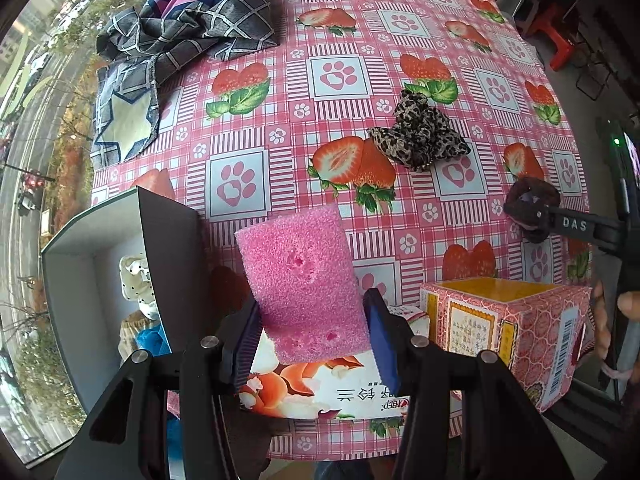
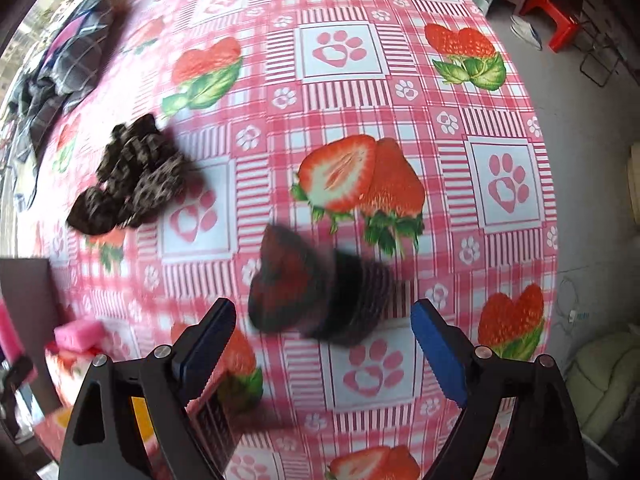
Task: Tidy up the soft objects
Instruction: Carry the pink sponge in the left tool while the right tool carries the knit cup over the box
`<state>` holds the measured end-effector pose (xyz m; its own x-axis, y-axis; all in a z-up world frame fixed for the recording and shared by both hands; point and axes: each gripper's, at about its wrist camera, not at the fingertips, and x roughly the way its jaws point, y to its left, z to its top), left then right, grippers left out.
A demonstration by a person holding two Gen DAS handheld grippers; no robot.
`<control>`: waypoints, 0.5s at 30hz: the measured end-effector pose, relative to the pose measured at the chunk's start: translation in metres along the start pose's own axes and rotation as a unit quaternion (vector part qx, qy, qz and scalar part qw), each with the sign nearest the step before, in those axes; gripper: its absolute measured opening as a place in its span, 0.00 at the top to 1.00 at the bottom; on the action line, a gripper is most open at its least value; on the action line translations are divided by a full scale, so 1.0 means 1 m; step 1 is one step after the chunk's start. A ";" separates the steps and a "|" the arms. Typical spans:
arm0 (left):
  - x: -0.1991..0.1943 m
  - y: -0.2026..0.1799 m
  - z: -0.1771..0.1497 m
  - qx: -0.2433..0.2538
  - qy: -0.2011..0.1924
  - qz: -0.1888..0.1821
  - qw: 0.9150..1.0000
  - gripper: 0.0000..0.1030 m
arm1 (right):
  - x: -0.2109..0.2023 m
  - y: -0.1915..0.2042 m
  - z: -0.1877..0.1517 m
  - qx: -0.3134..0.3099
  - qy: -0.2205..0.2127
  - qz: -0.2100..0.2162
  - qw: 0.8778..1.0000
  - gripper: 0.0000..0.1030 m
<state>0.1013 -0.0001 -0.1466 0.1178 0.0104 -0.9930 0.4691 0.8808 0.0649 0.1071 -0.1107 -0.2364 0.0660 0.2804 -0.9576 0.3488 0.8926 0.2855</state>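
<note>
tablecloth [image 1: 352, 80] bears leopard scrunchie [image 1: 420, 136], checked cloth [image 1: 192, 20], boxes.

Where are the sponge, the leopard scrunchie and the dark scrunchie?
sponge [image 1: 298, 276]: left wrist view, middle of its pink face.
leopard scrunchie [image 1: 420, 136]: left wrist view, centre of the fabric bunch.
dark scrunchie [image 2: 320, 292]: right wrist view, middle of the blurred ring.

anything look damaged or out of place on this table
The pink sponge, gripped by the left gripper, is pitted: holes gouged near its middle and lower edge. The dark scrunchie looks blurred between the right gripper's open jaws, apparently dropping. The checked cloth lies crumpled at the far left corner.
</note>
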 end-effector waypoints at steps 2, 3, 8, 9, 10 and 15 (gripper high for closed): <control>0.000 -0.001 -0.003 0.000 0.003 0.000 1.000 0.48 | 0.007 -0.001 0.007 -0.004 0.007 -0.005 1.000 0.12; 0.000 -0.002 -0.004 0.001 0.004 0.002 1.000 0.48 | 0.014 0.002 0.010 -0.007 0.013 -0.008 1.000 0.20; -0.001 -0.005 -0.008 0.001 0.008 0.004 1.000 0.48 | 0.027 0.003 0.013 -0.015 0.037 0.001 0.999 0.42; -0.001 -0.005 -0.008 0.001 0.008 0.004 1.000 0.48 | 0.024 0.003 0.011 -0.020 0.035 -0.001 0.999 0.44; -0.002 -0.006 -0.008 0.001 0.008 0.002 1.000 0.48 | 0.021 0.005 0.009 -0.024 0.033 -0.002 0.999 0.44; -0.010 -0.009 -0.010 0.008 0.000 -0.006 1.000 0.48 | -0.020 -0.008 -0.004 -0.008 0.010 0.024 1.000 0.44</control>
<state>0.0872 -0.0028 -0.1386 0.1122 -0.0001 -0.9937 0.4838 0.8735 0.0546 0.0996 -0.1215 -0.2197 0.0629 0.3300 -0.9419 0.3299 0.8838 0.3316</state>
